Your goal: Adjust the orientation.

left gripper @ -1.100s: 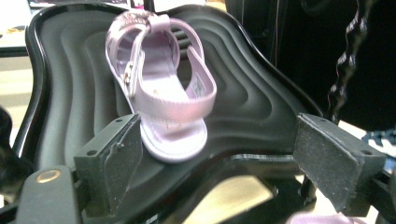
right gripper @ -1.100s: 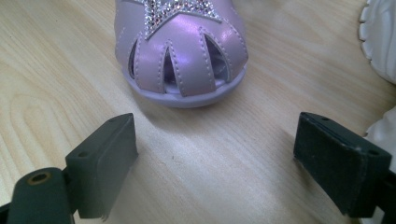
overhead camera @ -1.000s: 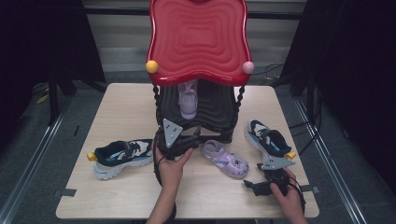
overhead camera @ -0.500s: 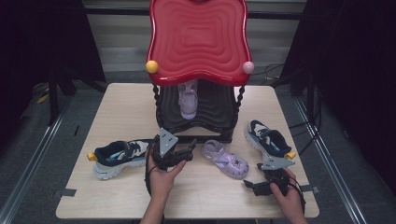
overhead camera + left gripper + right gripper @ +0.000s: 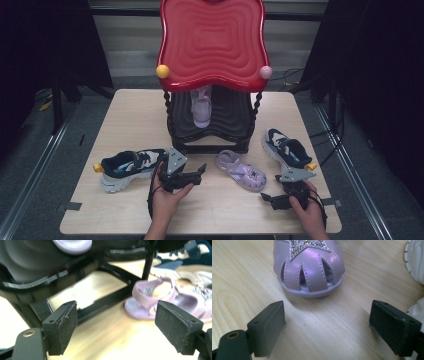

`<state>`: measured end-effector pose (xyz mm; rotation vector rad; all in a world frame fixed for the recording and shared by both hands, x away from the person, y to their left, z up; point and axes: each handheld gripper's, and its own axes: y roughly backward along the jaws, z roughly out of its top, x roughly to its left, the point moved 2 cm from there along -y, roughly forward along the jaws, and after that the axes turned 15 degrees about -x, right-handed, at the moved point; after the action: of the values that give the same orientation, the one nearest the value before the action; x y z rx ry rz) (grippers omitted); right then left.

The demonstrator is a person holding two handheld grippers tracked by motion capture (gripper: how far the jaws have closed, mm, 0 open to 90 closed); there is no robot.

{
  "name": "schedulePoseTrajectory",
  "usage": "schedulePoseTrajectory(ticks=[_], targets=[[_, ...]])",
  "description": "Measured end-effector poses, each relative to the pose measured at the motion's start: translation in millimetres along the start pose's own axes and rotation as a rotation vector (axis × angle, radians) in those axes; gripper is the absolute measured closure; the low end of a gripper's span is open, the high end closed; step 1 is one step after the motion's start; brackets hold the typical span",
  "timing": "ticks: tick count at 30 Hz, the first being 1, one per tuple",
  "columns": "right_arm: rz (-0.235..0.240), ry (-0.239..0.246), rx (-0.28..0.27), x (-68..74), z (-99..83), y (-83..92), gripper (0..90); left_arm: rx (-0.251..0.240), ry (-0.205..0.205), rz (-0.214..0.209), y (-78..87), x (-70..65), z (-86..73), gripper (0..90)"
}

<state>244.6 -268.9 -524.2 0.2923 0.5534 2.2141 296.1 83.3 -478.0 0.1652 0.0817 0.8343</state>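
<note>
A lilac sandal (image 5: 241, 171) lies on the wooden table (image 5: 130, 115) in front of a black shoe rack (image 5: 210, 142) with a red top. Its twin (image 5: 201, 106) stands on the rack's shelf. My left gripper (image 5: 201, 171) hovers just left of the loose sandal, jaws open and empty, pointing at its heel strap (image 5: 160, 293). My right gripper (image 5: 265, 196) rests near the front edge, open and empty, facing the sandal's toe (image 5: 309, 267). In the gripper views, the left gripper (image 5: 116, 315) and the right gripper (image 5: 327, 315) both stand wide apart.
One navy and white sneaker (image 5: 131, 167) lies at the left of the table, right beside my left hand. Its mate (image 5: 287, 148) lies at the right, above my right gripper. The rack's black base bar (image 5: 105, 307) runs close ahead of the left jaws.
My left gripper has drawn back from the rack's front and come down toward the table, nearer the front edge. The right gripper and the shoes have stayed put.
</note>
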Motion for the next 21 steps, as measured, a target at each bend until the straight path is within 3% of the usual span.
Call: schedulePoseTrajectory(ticks=[10,15,21], targets=[[0.0,-0.001,0.0,0.1,0.0,0.0,12.6,0.102,-0.002,-0.051,5.8,-2.0,-19.8,18.1],[0.0,-0.001,0.0,0.1,0.0,0.0,12.6,0.18,-0.017,-0.081,5.9,-4.8,-30.5,18.5],[-0.001,0.0,0.002,0.1,0.0,0.1,12.5,0.23,-0.02,-0.087,6.0,-5.5,-37.8,17.4]])
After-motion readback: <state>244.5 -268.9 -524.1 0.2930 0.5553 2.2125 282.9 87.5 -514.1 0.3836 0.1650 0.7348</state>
